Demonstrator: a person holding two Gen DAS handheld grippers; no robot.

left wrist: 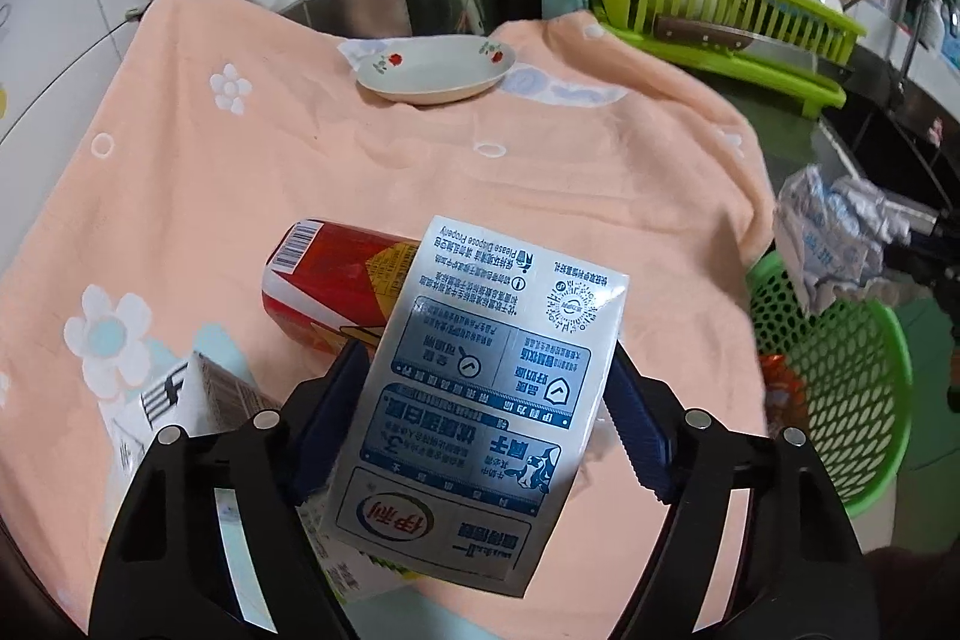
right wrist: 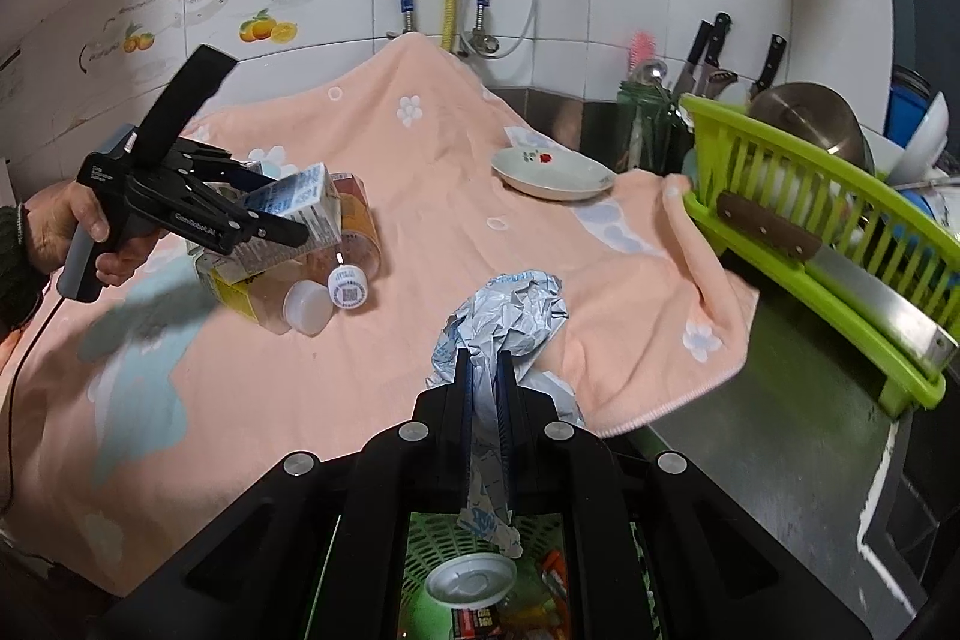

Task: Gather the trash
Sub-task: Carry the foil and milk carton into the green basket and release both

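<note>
1. Your right tongs (right wrist: 485, 370) are clamped flat on a crumpled silver wrapper (right wrist: 510, 316), and they hang over the green basket (right wrist: 456, 538) at the edge of the surface. Only a thin strip is pinched; the bulk of the wrapper balloons forward past the tips. If you release while that bulk sits over the peach towel (right wrist: 372, 376), it may well land on the towel or slip down between surface and basket.

2. Your left tongs (left wrist: 486, 394) stand wide, either side of the blue-and-white milk carton (left wrist: 480, 388). I cannot tell for sure whether the pads press on it; the left pad looks tight to its edge, the right one seems just clear. The carton is tilted and glossy, so a squeeze on its corners could let it pivot out.

3. Under and beside that carton lie a red can (left wrist: 336, 280), another carton (left wrist: 180, 400) and, in the right view, a small white bottle (right wrist: 348, 287). Lifting the carton carelessly could nudge the can, and it would roll on the towel.

4. The flowered dish (left wrist: 435, 67) sits at the far end of the towel, well apart from the trash. Dragging the towel could shift it.

5. The basket already holds a lid (right wrist: 471, 583) and wrappers; a drop from height might bounce light pieces out.
</note>
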